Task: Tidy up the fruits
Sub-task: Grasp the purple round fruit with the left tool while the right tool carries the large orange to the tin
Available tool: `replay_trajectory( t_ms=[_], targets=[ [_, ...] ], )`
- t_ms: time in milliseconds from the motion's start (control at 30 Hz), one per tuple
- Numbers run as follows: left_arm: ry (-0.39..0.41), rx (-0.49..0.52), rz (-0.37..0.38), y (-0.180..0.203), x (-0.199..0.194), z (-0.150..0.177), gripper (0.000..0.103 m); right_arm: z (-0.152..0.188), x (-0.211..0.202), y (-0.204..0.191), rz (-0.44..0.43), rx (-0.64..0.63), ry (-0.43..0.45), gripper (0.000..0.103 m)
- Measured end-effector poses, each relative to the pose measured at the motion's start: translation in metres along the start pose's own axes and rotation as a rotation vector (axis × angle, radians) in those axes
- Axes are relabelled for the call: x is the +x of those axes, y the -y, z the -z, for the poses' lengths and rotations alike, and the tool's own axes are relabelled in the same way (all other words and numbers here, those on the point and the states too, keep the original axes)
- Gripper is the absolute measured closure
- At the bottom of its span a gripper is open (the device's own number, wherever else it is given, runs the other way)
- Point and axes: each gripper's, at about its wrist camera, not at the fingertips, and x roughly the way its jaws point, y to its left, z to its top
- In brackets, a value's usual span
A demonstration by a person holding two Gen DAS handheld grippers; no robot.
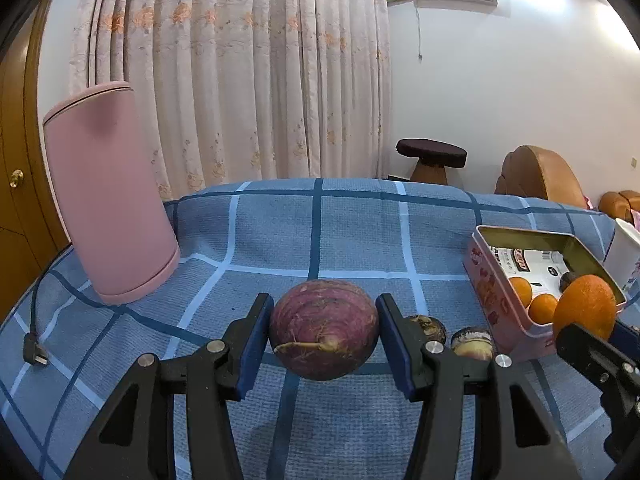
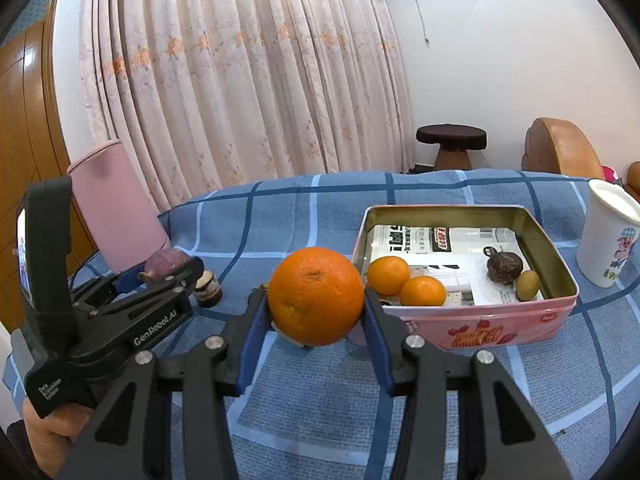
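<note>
Fruits are clamped in both tongs: purple fruit (image 1: 324,330) in left tongs (image 1: 324,344), orange (image 2: 316,296) in right tongs (image 2: 316,320).

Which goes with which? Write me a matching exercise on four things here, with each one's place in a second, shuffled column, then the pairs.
Things:
1. big orange
2. purple fruit
3. two small oranges
4. white cup

Places:
A. inside the pink tin
B. between the fingers of the left gripper
C. standing on the blue cloth beside the tin
D. between the fingers of the right gripper

Pairs: 1-D, 2-B, 3-A, 4-C
</note>
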Motion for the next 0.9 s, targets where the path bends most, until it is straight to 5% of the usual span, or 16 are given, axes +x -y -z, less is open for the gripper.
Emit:
replay_trajectory(
  t_ms=[367, 700, 900],
  targets=[
    [0.046, -0.017, 0.031, 0.001, -0.009, -0.001, 0.048, -0.003, -0.003, 0.003, 0.014, -0.003, 0.023, 0.054],
    [0.059, -0.033, 0.045, 0.020, -0.011, -0.005, 0.048, -0.020, -0.010, 0.038, 0.118, 0.017, 0.097, 0.054],
    [0.085, -0.023, 0.116, 0.048, -0.012, -0.011, 0.048, -0.029, -0.013, 0.070, 0.198, 0.016, 0.119, 0.054]
  ],
)
